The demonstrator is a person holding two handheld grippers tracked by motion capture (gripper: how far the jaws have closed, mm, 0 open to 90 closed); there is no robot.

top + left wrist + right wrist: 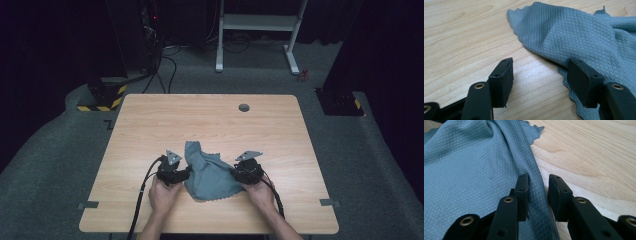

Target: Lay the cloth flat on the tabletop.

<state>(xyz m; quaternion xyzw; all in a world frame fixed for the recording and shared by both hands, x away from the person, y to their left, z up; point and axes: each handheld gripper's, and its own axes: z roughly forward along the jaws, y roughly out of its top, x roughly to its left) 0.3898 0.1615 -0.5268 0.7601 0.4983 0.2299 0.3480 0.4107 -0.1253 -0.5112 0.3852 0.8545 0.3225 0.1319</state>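
Two hands low in the lower centre of the frame, left gripper (pixel 181 175) jaws spread at the cloth (pixel 207 172) edge, right gripper (pixel 239 174) jaws parted astride a fold, cloth on the table (pixel 150 125).

Overhead forward-down; gripper views close — share cloth (pixel 207 172).

left tongs (pixel 186 174): black, grey three-cornered plate on top, black cable trailing | right tongs (pixel 235 173): black, same plate, cable | jaws: flat black pads, brass-ringed rivets | forearms: bare, no sleeves
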